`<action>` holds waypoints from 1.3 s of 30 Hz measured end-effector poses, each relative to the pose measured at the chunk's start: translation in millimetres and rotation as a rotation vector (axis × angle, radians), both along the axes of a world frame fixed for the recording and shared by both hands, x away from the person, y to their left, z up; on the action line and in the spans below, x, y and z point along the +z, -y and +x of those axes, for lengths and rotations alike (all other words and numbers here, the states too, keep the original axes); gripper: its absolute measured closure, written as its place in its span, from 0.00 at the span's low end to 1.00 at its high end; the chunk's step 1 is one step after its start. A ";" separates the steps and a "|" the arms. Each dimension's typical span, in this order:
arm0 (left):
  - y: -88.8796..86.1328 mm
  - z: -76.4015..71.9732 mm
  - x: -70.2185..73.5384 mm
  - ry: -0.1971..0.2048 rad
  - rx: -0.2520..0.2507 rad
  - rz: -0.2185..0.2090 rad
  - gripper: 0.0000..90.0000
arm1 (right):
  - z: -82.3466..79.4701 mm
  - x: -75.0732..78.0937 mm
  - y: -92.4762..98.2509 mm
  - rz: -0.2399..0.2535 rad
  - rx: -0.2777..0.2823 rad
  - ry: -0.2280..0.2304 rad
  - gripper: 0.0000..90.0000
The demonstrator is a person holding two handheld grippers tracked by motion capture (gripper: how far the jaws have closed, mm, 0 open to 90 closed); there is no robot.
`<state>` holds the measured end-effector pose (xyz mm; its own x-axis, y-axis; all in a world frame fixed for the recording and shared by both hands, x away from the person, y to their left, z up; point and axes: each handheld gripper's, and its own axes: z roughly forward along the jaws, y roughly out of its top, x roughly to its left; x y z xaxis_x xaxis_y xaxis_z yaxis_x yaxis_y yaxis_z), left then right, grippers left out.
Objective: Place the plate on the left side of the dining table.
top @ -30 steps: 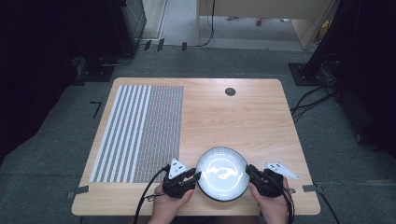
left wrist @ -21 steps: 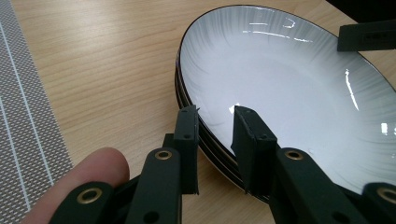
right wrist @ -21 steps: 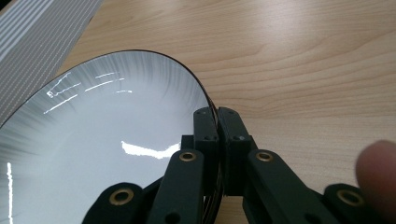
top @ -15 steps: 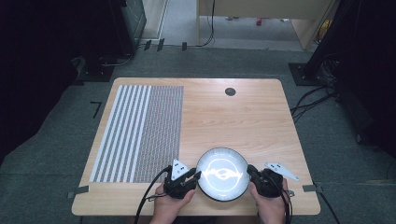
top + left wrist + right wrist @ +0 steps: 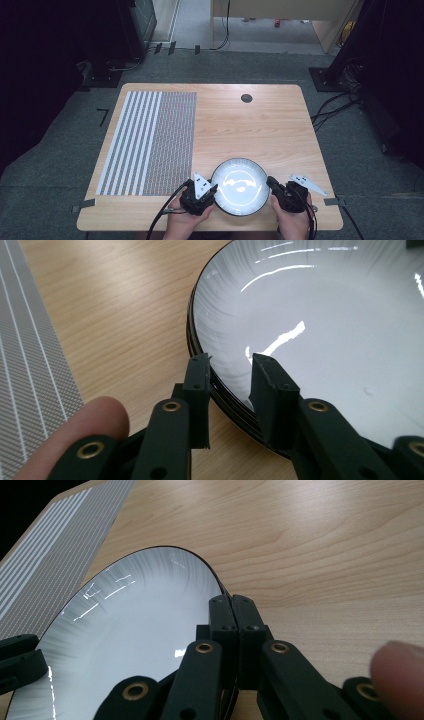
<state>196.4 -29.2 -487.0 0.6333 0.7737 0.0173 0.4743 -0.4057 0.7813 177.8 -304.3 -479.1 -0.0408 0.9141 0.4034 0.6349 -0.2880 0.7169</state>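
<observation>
A white plate (image 5: 240, 187) with a dark rim lies near the front edge of the wooden table (image 5: 250, 130). My left gripper (image 5: 211, 192) is at the plate's left edge. In the left gripper view its jaws (image 5: 230, 372) stand open astride the rim of the plate (image 5: 325, 330), one jaw outside and one over the inside. My right gripper (image 5: 272, 184) is at the plate's right edge. In the right gripper view its jaws (image 5: 231, 602) are shut on the rim of the plate (image 5: 130, 630).
A grey striped mat (image 5: 150, 140) covers the left part of the table, close to the left gripper's side (image 5: 30, 350). A small black round cap (image 5: 246, 98) sits near the far edge. Cables trail off the front edge.
My left gripper has shifted slightly right, onto the plate's rim. The plate and the right gripper have hardly moved.
</observation>
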 end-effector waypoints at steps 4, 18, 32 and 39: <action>3.9 -1.2 0.0 0.008 -0.007 0.029 0.71 | 0.4 -2.0 1.1 0.004 -0.003 -0.005 0.99; 1.7 -5.5 11.2 0.020 -0.027 -0.042 0.62 | -2.4 2.9 5.0 -0.013 -0.018 0.019 1.00; -1.0 -2.9 14.7 -0.002 -0.005 -0.131 0.61 | -8.0 7.8 26.1 0.060 -0.018 0.050 1.00; -14.9 10.6 6.9 -0.120 0.033 -0.155 0.67 | -3.3 -2.9 18.8 0.102 0.070 -0.014 0.96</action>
<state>207.1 -14.2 -480.1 0.5982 0.7815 -0.1771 0.5784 -0.2681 0.7704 174.5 -323.0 -482.0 -0.0970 0.8633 0.4953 0.6656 -0.3137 0.6772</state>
